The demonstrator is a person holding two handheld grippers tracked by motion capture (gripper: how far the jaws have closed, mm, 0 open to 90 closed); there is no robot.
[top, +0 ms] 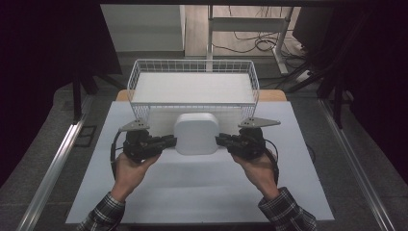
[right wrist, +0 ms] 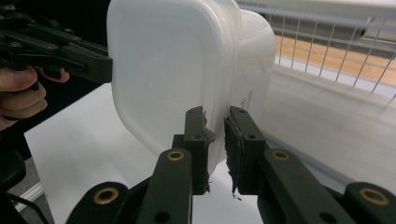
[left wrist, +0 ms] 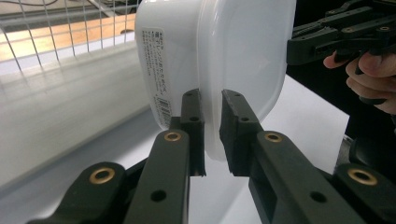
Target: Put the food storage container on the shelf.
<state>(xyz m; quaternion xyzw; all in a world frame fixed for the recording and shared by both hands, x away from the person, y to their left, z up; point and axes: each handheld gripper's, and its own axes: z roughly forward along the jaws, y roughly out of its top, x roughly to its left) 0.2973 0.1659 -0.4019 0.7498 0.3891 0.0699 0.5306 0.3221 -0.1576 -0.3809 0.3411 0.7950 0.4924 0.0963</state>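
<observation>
White table (top: 202, 192), basket (top: 192, 72) behind. L gripper (top: 169, 141) & R gripper (top: 222, 140) both pinch tub (top: 196, 134) rim; thin edge grip could slip, tub drops.

This looks like a lab room: black curtains (top: 43, 72) hang around the white table (top: 202, 192), and loose cables (top: 255, 43) lie on the floor.

Left gripper (top: 169, 142) and right gripper (top: 222, 140) point inward at each other, jaws clamped, forearms angled in from the near edge.
</observation>
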